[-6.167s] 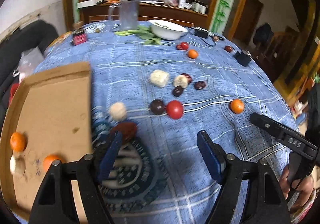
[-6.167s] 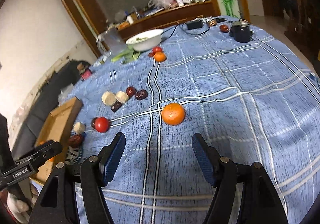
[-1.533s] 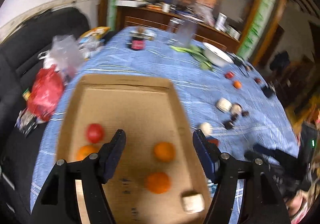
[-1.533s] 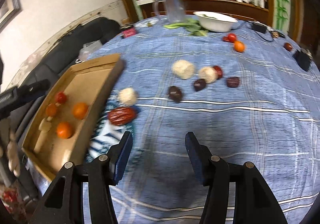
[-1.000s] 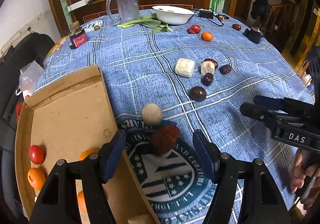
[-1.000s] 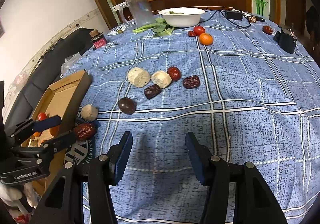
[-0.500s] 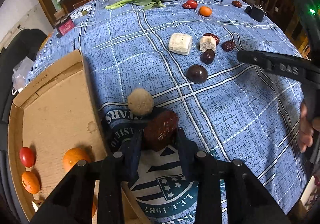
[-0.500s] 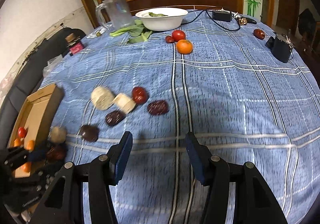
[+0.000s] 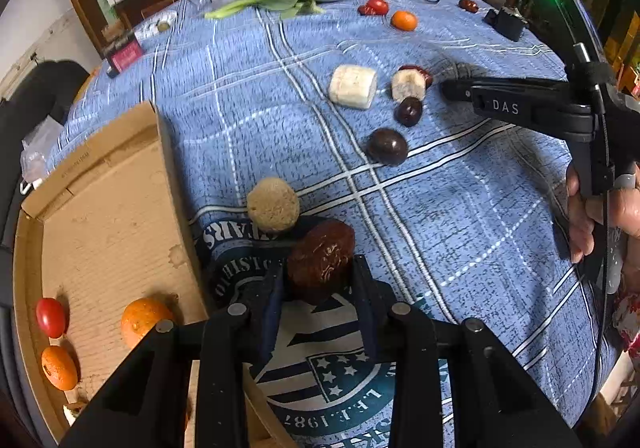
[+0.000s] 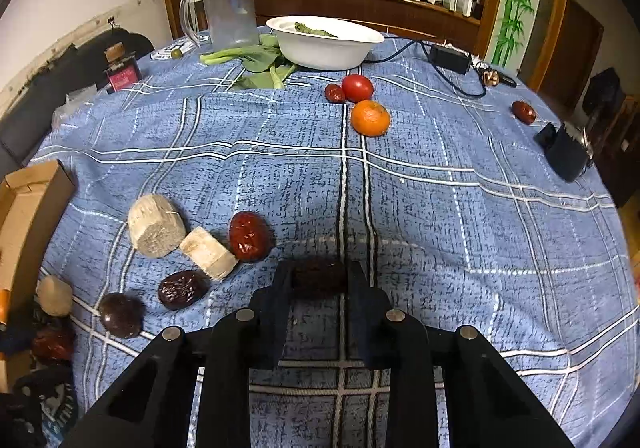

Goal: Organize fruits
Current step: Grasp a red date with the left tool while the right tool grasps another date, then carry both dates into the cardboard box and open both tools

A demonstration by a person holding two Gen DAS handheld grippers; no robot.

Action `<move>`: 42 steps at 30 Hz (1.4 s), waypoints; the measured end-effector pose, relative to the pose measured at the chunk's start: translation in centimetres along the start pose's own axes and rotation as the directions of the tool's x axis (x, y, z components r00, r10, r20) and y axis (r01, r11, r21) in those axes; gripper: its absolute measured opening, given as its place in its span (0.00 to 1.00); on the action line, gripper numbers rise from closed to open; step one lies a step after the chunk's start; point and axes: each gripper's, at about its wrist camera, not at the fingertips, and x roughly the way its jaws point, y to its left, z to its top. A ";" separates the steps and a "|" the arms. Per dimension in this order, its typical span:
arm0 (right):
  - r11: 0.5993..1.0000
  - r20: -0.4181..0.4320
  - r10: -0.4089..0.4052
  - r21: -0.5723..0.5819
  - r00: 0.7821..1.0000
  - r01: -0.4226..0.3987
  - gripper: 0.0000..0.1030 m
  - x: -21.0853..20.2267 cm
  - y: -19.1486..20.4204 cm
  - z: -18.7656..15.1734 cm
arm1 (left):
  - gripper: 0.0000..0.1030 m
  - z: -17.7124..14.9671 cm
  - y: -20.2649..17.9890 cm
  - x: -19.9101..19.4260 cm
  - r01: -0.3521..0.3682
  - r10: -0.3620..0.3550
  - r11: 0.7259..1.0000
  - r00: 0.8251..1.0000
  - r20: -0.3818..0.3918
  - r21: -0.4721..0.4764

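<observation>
My left gripper (image 9: 318,280) is shut on a big red-brown date (image 9: 322,258) on the blue tablecloth, right of the cardboard box (image 9: 100,208). The box holds a tomato (image 9: 51,317) and two oranges (image 9: 142,318). A tan ball (image 9: 273,203) lies just beyond the date. My right gripper (image 10: 319,280) is shut on a dark date (image 10: 319,280) on the cloth. To its left lie a red date (image 10: 249,236), two pale chunks (image 10: 156,225), another dark date (image 10: 181,289) and a dark round fruit (image 10: 120,314). An orange (image 10: 370,117) and a tomato (image 10: 357,87) lie farther back.
A white bowl (image 10: 324,42), green leaves (image 10: 260,64) and a glass jug (image 10: 228,10) stand at the far edge. A small red jar (image 10: 122,74) stands at the far left. A black charger (image 10: 564,152) and one more date (image 10: 524,111) lie at the right.
My left gripper has closed on the big red-brown date. My right gripper has moved forward over the cloth and closed on a dark date.
</observation>
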 end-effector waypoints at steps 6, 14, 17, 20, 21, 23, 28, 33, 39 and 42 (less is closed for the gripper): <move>1.000 0.033 0.026 0.016 0.999 -0.027 0.28 -2.4 -0.3 -1.1 | 0.30 -0.7 0.1 -1.8 0.015 -0.014 1.000 0.998 0.056 -0.021; 0.997 0.092 0.081 0.002 0.992 -0.082 0.28 -7.5 0.9 -2.2 | 0.30 -2.6 0.9 -6.1 0.040 -0.033 0.998 0.989 0.141 -0.051; 0.995 0.108 0.095 -0.019 0.990 -0.093 0.28 -9.1 2.2 -2.5 | 0.30 -3.4 1.5 -7.7 0.044 -0.032 0.997 0.985 0.172 -0.069; 0.993 0.126 0.117 -0.049 0.985 -0.112 0.28 -10.9 3.7 -2.7 | 0.30 -4.4 2.3 -9.0 0.043 -0.024 0.995 0.980 0.196 -0.093; 0.991 0.131 0.127 -0.059 0.983 -0.120 0.28 -11.6 4.3 -2.8 | 0.30 -4.8 2.7 -9.4 0.043 -0.021 0.994 0.979 0.204 -0.103; 0.987 0.138 0.149 -0.080 0.979 -0.139 0.28 -12.7 5.5 -2.9 | 0.30 -5.4 3.6 -10.1 0.045 -0.018 0.991 0.977 0.214 -0.124; 0.971 0.129 0.215 -0.134 0.968 -0.198 0.29 -14.5 9.1 -3.5 | 0.30 -6.9 6.5 -11.3 0.040 0.007 0.980 0.972 0.234 -0.194; 0.944 0.083 0.303 -0.164 0.949 -0.287 0.29 -14.4 12.8 -4.1 | 0.30 -8.3 10.6 -10.6 0.027 0.039 0.955 0.975 0.218 -0.294; 0.914 0.018 0.354 -0.220 0.935 -0.342 0.29 -12.6 17.7 -4.5 | 0.30 -9.0 14.2 -8.5 -0.003 0.071 0.928 0.983 0.168 -0.372; 0.899 -0.021 0.370 -0.243 0.929 -0.363 0.29 -11.4 20.0 -4.8 | 0.30 -8.9 14.9 -7.6 -0.002 0.066 0.926 0.986 0.156 -0.376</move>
